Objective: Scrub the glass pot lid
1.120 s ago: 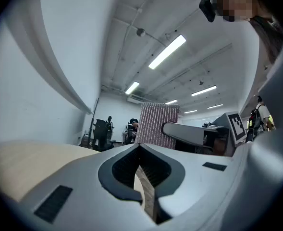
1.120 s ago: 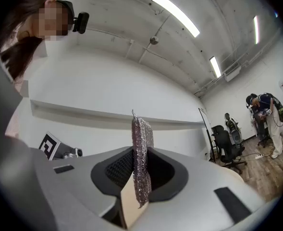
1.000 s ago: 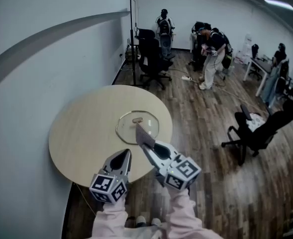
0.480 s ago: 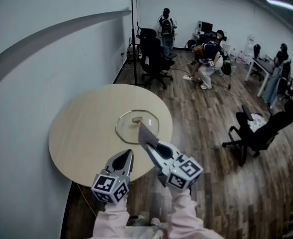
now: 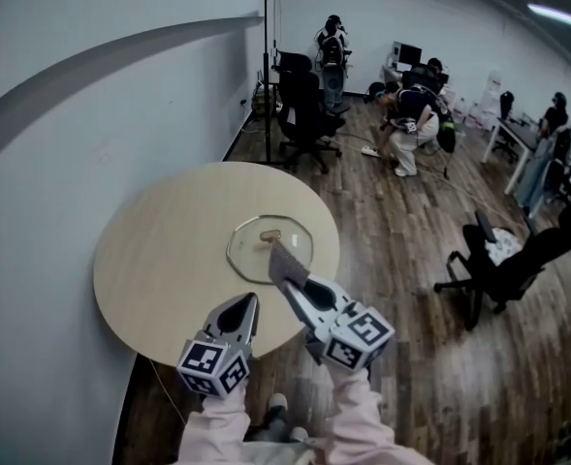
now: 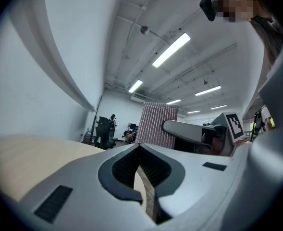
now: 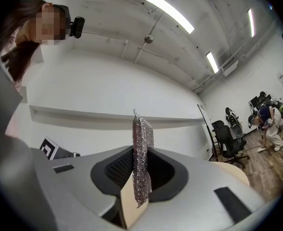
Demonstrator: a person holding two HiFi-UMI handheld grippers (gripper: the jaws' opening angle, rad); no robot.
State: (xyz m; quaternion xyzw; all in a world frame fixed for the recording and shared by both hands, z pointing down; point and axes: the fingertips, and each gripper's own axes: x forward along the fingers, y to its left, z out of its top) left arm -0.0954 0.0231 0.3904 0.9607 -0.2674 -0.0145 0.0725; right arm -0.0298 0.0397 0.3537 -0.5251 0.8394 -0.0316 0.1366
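Note:
A glass pot lid (image 5: 269, 242) with a small knob lies flat near the right side of the round beige table (image 5: 159, 250). My right gripper (image 5: 293, 287) is shut on a silvery scrub pad (image 5: 282, 261) (image 7: 141, 153) (image 6: 155, 124), which sticks up from the jaws and hangs over the lid's near edge. My left gripper (image 5: 242, 310) (image 6: 140, 150) is shut with nothing in it, held above the table's near edge, left of the right gripper.
A white wall runs along the left of the table. Wooden floor lies to the right, with a black office chair (image 5: 503, 260) and more chairs (image 5: 300, 114) further back. Several people (image 5: 411, 114) stand and bend at the far end of the room.
Both grippers have hardly moved. The view has drifted slightly. A person at the back has bent down towards the floor.

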